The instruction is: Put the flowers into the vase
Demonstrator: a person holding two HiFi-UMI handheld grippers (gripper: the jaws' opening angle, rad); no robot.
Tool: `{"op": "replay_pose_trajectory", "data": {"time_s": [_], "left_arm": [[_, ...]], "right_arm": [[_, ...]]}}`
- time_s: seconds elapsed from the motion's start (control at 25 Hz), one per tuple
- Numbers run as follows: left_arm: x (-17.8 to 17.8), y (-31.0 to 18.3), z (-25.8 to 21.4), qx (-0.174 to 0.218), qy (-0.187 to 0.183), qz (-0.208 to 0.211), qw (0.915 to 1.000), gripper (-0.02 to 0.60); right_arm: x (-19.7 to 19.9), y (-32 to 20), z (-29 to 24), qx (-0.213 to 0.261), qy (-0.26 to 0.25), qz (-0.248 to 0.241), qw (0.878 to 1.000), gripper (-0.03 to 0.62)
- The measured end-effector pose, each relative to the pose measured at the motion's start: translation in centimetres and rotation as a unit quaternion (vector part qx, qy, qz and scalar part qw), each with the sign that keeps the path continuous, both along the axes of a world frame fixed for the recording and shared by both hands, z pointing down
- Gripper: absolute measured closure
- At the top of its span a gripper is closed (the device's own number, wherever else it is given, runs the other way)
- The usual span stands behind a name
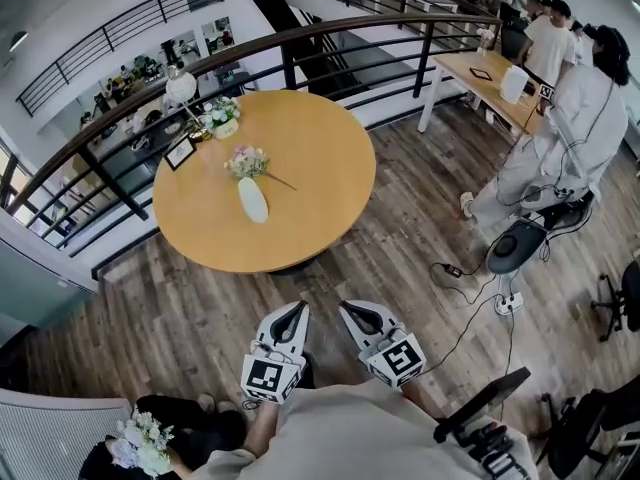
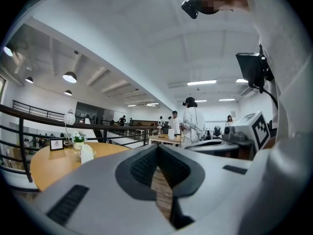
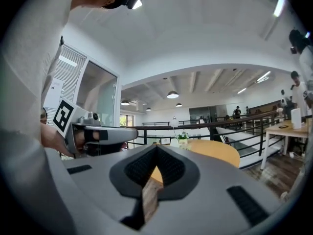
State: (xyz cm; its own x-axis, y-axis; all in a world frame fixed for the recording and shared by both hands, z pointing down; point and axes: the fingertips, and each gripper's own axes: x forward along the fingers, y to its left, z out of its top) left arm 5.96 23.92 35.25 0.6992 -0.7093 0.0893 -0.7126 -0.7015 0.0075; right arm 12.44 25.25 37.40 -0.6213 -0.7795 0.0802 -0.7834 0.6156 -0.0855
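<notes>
No step is complete: the flowers (image 1: 248, 161) lie on the round table (image 1: 330, 218) beside the white vase (image 1: 253, 199), while the left gripper (image 1: 293, 314) and right gripper (image 1: 356, 314), jaws together and empty, are well apart from it.

**Both grippers closed and empty**

Left gripper (image 1: 294, 311) and right gripper (image 1: 354, 311) sit side by side near the person's chest, pointing level (tips angled slightly toward each other), jaws pressed together on both, nothing between them.
</notes>
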Motion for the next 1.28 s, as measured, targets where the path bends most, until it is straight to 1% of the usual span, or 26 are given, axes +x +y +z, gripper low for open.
{"op": "replay_pose_trajectory", "data": {"time_s": [0.16,0.32,0.44,0.56,0.68,0.84,1.08,1.2,1.28], "left_arm": [[-2.8,-4.6,-1.2,0.003,0.006,0.005,1.0,0.574],[-6.6,-9.9,-2.9,0.017,0.005,0.007,0.9998,0.574],[-9.9,-13.6,-3.9,0.026,0.004,0.001,0.9997,0.574],[-12.3,-15.7,-4.4,0.028,0.01,-0.005,0.9996,0.574],[-14.2,-17.4,-3.8,0.016,0.012,-0.006,0.9998,0.574],[-15.2,-18.6,-2.5,-0.005,0.018,-0.003,0.9998,0.574],[-14.4,-20.9,-1.9,-0.017,0.024,-0.001,0.9996,0.574],[-14.6,-23.4,-1.8,-0.02,0.024,-0.012,0.9994,0.574],[-15.0,-24.6,-1.7,-0.023,0.026,-0.026,0.999,0.574]], "right_arm": [[-2.7,-4.6,-1.1,-0.002,-0.001,0.01,1.0,0.587],[-5.5,-10.4,-2.4,0.003,0.0,0.033,0.999,0.586],[-7.5,-14.1,-3.0,0.002,-0.004,0.044,0.999,0.586],[-8.8,-16.7,-3.0,-0.008,0.002,0.05,0.999,0.586],[-10.1,-18.6,-2.7,-0.027,0.0,0.049,0.998,0.586],[-10.5,-19.9,-1.4,-0.048,0.015,0.058,0.997,0.586],[-10.1,-22.5,-0.3,-0.07,0.034,0.056,0.995,0.586],[-9.6,-25.5,0.2,-0.081,0.037,0.052,0.995,0.585],[-9.2,-27.3,0.2,-0.084,0.034,0.049,0.995,0.586]]}}
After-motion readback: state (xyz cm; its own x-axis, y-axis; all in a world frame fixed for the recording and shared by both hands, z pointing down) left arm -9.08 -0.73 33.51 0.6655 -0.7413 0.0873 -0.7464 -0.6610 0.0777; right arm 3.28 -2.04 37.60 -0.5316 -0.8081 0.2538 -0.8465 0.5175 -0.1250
